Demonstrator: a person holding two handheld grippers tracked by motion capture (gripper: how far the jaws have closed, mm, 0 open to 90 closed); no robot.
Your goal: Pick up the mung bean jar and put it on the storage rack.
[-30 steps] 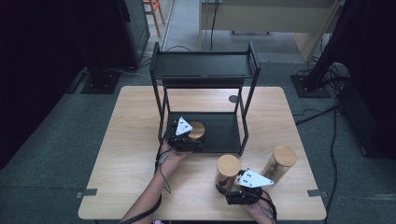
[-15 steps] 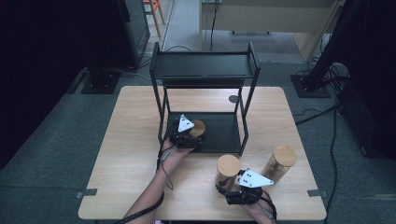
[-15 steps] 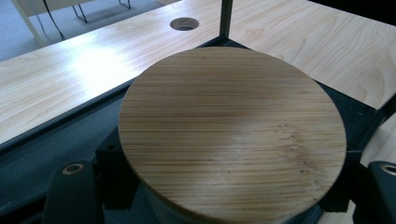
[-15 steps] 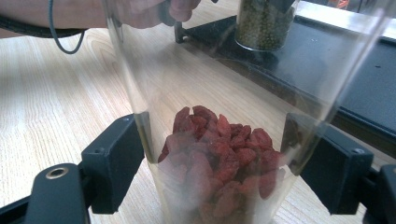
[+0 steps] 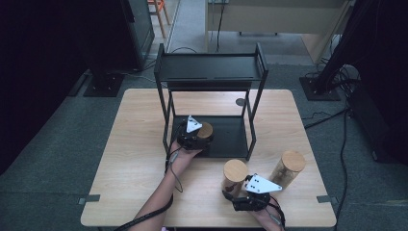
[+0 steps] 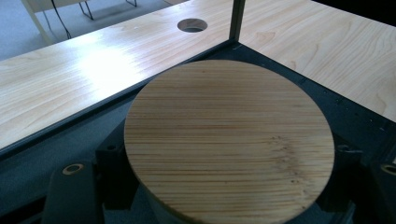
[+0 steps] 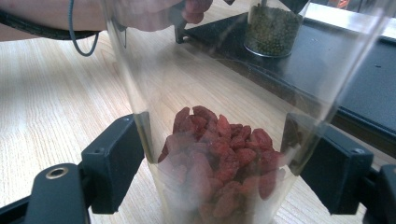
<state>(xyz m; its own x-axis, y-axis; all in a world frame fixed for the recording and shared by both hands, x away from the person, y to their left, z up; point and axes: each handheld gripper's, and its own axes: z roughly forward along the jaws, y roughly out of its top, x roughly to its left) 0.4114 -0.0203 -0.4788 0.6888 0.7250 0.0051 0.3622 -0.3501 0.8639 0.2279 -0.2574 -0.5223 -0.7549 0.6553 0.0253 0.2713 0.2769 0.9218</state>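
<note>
While the left gripper holds its jaws clamped on the glass jar of green beans with a round bamboo lid, this jar stands on the bottom black tray of the two-level black metal rack, close to the front left post. If the jaws open before the jar rests flat on the tray, I think it could tip, because it is tall and the lid makes it heavy on top. When the gripper draws back, it could also knock the post or pull the jar with it.

The right gripper has its jaws clamped on the clear glass jar of red dried berries, which stands on the light wooden bench. Smooth glass can slip between the pads, so a quick lift may let it slide. A third jar with a bamboo lid stands just beside, and a wide swing of the hand could push it over
</note>
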